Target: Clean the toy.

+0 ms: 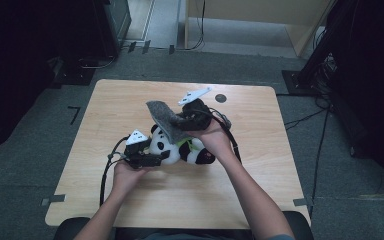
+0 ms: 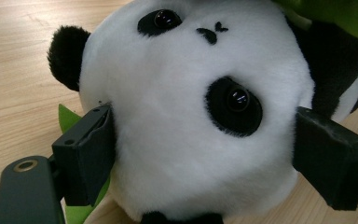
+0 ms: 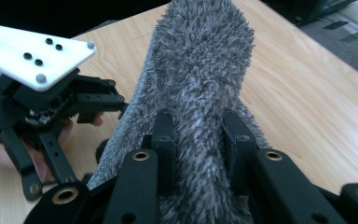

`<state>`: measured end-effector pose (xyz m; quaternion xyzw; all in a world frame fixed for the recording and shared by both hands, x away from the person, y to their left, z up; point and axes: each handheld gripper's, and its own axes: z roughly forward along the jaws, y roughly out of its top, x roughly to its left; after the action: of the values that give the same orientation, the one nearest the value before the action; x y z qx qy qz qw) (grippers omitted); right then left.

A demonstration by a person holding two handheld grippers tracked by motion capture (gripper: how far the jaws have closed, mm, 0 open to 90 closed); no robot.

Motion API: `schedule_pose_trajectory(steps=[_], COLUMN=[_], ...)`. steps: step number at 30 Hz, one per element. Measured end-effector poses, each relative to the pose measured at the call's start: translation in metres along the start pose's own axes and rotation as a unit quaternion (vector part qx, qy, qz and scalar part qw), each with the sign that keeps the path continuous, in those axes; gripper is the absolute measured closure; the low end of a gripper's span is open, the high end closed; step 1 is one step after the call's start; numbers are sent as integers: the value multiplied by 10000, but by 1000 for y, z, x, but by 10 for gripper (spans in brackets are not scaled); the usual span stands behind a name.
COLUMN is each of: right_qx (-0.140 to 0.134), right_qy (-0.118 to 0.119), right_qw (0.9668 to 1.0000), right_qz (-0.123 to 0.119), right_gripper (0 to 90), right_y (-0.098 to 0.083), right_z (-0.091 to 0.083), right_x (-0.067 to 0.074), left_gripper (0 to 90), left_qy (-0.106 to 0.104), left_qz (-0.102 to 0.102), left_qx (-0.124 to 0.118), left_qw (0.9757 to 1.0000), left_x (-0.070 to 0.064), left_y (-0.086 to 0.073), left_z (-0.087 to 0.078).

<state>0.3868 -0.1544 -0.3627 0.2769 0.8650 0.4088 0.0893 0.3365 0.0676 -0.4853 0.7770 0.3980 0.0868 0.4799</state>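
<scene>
Left claw [image 2: 205, 154] clamped on panda [image 1: 180, 147] head, right claw [image 3: 200, 140] pinching grey furry cloth [image 1: 164, 119]; could slip free if tugged harder

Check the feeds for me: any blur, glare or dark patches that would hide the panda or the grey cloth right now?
High view: soft and low in detail, dark at both side edges, table evenly lit, plush panda readable. Left gripper view: panda head sharp, a small glint on each eye, near jaws slightly soft. Right gripper view: grey fuzzy cloth crisp, pinched by the right gripper; white plate bright.
</scene>
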Motion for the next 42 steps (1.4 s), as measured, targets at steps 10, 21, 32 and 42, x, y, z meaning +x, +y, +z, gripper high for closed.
schedule_pose_trajectory(steps=[10, 21, 32, 42], right_qx=[542, 627, 570, 477], right_qy=[223, -12, -88, -172], right_qw=[9982, 9975, 9983, 9985], right_qz=[-133, -334, 53, 196], right_gripper=[710, 699, 703, 712], right_y=[-1, -9, -32, -37], right_z=[46, 37, 4, -12], right_x=[13, 10, -17, -25], left_gripper=[136, 137, 138, 137], left_qy=[12, 54, 70, 52], left_qz=[-63, 22, 3, 11], left_qx=[10, 19, 8, -17], left_qw=[10000, 10000, 10000, 10000], left_x=[0, -1, -1, -1], left_y=[0, -2, -2, -3], left_z=[0, 0, 1, 1])
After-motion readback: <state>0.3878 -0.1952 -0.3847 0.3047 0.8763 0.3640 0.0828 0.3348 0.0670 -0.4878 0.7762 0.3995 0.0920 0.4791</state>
